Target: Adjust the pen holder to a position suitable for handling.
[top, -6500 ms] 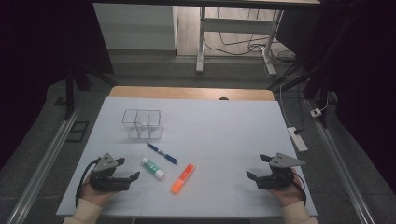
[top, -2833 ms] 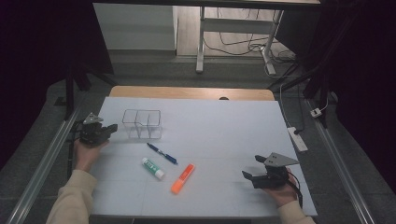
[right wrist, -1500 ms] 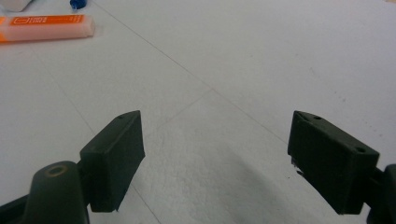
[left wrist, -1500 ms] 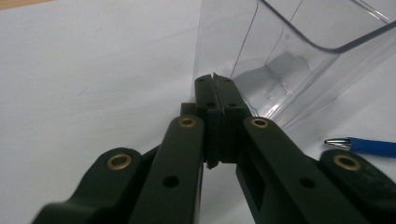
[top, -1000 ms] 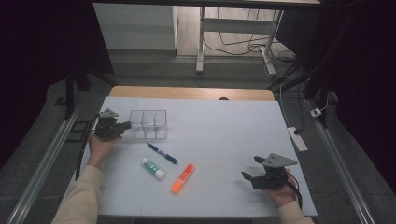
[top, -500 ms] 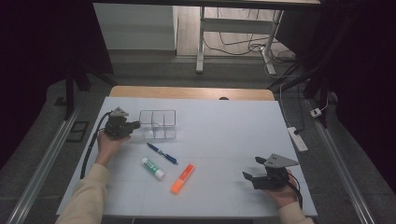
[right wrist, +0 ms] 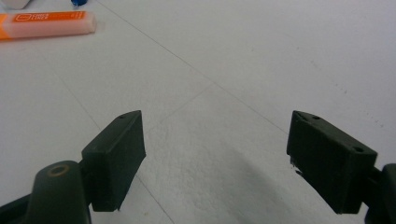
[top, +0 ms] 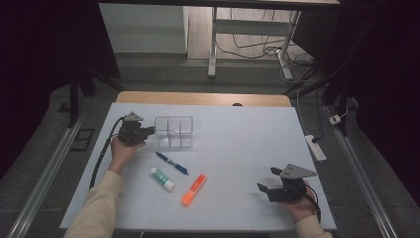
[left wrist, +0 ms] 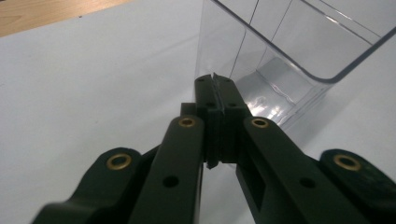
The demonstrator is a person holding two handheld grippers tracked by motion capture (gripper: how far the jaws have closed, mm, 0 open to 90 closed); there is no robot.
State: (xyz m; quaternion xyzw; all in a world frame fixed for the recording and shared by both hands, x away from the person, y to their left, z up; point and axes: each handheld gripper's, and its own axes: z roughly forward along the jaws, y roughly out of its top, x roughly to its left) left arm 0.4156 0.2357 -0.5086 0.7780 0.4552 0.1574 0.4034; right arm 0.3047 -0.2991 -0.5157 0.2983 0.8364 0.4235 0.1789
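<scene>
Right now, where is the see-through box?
In the high view the clear box stands on the table's far left part, just beyond the blue pen. The left gripper pinches its left wall.

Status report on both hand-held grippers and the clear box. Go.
Left hand-held gripper shut on clear box wall. Right hand-held gripper open, empty, resting on table. Pen, glue stick, highlighter lie apart from the box.
</scene>
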